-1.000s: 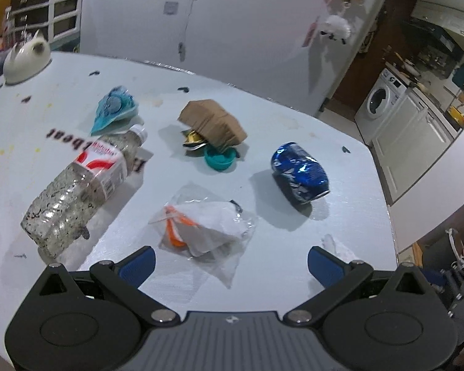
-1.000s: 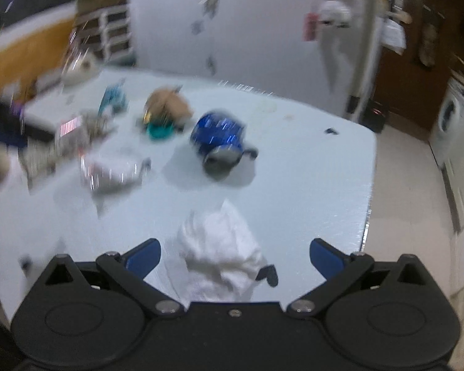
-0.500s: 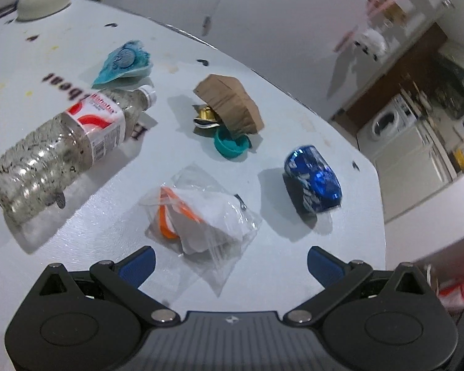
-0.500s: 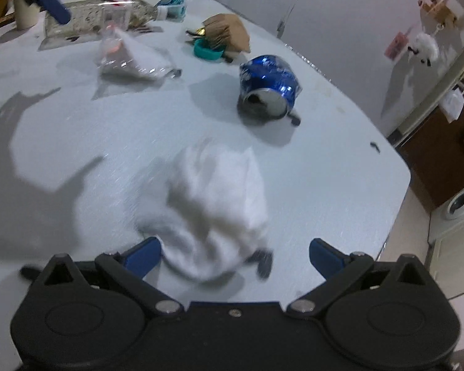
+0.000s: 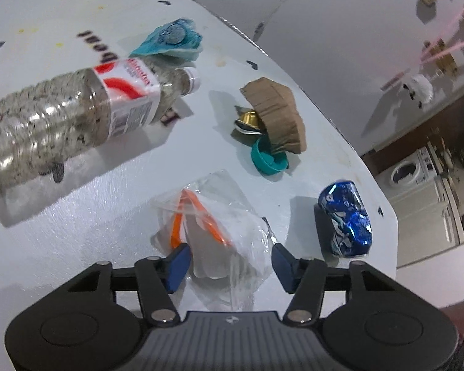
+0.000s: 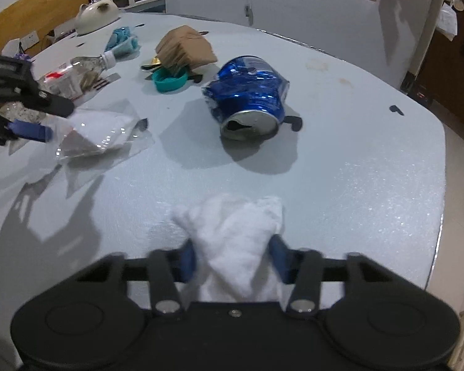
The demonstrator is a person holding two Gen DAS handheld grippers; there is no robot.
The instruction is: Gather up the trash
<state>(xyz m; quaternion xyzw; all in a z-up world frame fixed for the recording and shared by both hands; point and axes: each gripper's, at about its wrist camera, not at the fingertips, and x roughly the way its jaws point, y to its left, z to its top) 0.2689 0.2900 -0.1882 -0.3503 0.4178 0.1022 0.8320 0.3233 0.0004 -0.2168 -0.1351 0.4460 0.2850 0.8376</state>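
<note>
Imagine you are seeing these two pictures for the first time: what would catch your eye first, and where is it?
Most striking is the crushed blue can lying on its side mid-table, open end toward the right wrist camera. Close to that camera, the right gripper flanks a crumpled white tissue. In the left wrist view, the left gripper straddles a clear plastic bag, with a plastic bottle lying beyond.

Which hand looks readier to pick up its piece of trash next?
Right, probably: the right gripper has its pads against both sides of the white tissue. The left gripper brackets the clear plastic bag with gaps.
</note>
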